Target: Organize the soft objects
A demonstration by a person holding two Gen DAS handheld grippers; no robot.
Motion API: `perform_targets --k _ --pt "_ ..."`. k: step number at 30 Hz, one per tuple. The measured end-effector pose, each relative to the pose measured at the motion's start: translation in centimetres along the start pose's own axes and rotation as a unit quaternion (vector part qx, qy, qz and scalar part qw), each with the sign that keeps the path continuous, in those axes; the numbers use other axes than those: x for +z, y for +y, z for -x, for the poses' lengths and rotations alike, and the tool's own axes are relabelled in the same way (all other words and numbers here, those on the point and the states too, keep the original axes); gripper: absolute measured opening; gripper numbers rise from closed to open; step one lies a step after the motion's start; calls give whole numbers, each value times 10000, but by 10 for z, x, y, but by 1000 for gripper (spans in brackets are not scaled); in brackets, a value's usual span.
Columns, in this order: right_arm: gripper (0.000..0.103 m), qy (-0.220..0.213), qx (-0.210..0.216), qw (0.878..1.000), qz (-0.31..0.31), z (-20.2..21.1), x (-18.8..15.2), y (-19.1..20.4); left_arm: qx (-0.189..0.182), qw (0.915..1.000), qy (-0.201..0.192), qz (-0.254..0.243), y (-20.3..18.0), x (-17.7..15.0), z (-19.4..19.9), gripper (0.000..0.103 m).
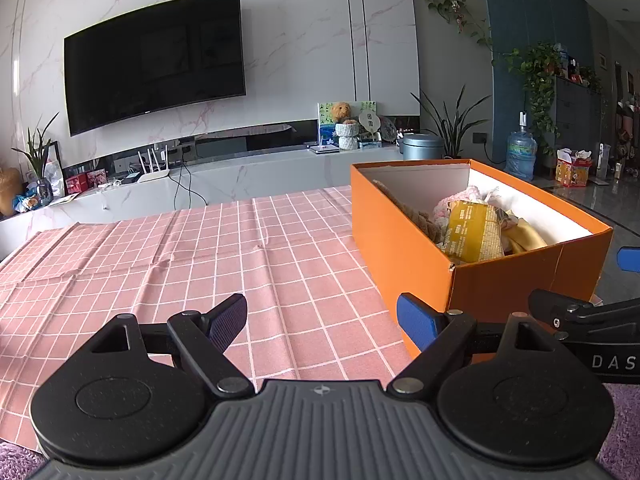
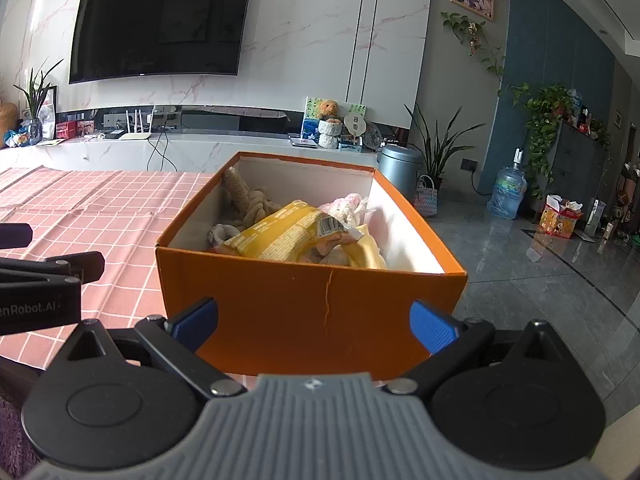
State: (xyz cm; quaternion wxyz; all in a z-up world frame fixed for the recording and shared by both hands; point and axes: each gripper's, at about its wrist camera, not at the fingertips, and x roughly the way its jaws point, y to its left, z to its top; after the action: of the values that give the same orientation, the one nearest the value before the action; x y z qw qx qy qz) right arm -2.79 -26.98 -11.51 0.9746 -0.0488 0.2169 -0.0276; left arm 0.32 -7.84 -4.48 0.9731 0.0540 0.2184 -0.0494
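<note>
— Orange cardboard, that box [image 2: 312,312] — it sits just ahead of the right gripper [image 2: 314,322], whose fingers are spread wide and grasp nothing.

— And the soft things?

— Piled inside, beyond the fingertips: a yellow packet [image 2: 280,236], a knotted rope toy [image 2: 248,204], a pink plush [image 2: 348,206].

— The left gripper [image 1: 320,320]?

— Parted too, empty over the pink checked cloth [image 1: 160,272], the box off past its right finger. I'd judge it all light and squashy — pinch the packet mid-body.

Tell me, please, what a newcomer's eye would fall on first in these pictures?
The open orange box at the right edge of the pink checked tablecloth, holding a yellow packet atop plush toys. Behind it, a large dark television hangs on the marble wall. Both tools, left and right, are open and empty.
</note>
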Motion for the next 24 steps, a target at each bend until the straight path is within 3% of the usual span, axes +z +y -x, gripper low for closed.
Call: perform_targets --k 24 --pt "100 145 73 9998 146 -4 2 7 5 9999 94 60 2 0 -3 99"
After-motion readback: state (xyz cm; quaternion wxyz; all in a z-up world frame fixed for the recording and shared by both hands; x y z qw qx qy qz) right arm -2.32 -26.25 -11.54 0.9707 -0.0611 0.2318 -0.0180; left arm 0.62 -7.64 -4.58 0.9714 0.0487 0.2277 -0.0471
